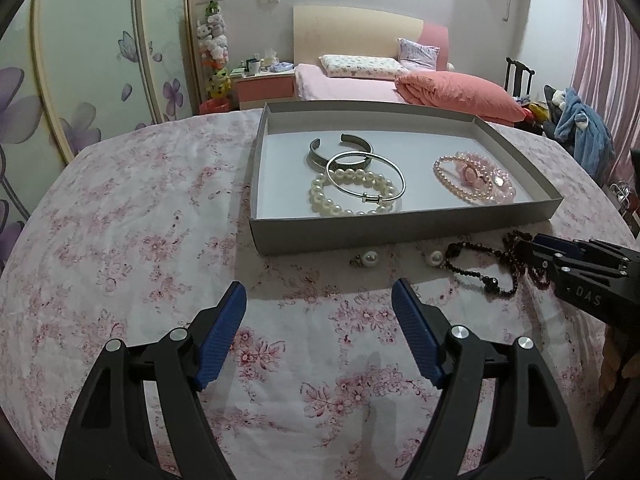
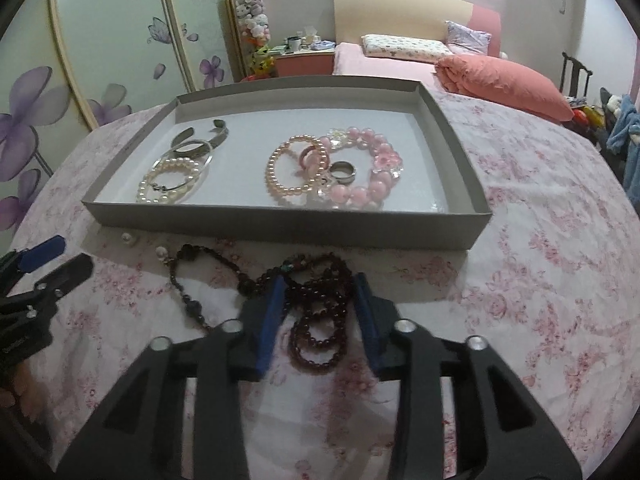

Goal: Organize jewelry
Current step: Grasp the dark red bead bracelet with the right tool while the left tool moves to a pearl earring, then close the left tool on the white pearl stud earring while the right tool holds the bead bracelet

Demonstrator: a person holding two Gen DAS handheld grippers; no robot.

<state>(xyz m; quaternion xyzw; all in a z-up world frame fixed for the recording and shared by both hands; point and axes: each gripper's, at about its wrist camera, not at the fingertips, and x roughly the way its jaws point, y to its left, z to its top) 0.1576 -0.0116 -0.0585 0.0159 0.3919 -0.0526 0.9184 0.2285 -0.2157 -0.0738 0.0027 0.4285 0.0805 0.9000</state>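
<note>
Between my right tongs (image 2: 320, 300), whose blue pads stand narrowly apart, lies a heap of dark red glass-bead strands (image 2: 318, 320); the pads flank the beads on both sides, but I cannot tell whether they press yet. I judge I am set low over the heap to lift it in one go. My left tongs (image 1: 320, 316) are spread wide with nothing between them, waiting over the pink-flowered cloth of the tabletop (image 1: 140, 240). Beside the red heap trails a black beaded necklace (image 1: 484, 268), and two loose white pearl earrings (image 1: 366, 258) rest just before the shallow grey cardboard tray (image 1: 400, 232). Inside it the pieces are sorted by kind: a silver bangle (image 1: 366, 178) over a white pearl bracelet (image 1: 344, 200) on one side, pink bead bracelets (image 2: 360, 172) on the other. On the right tongs' black body I read "DAS".
</note>
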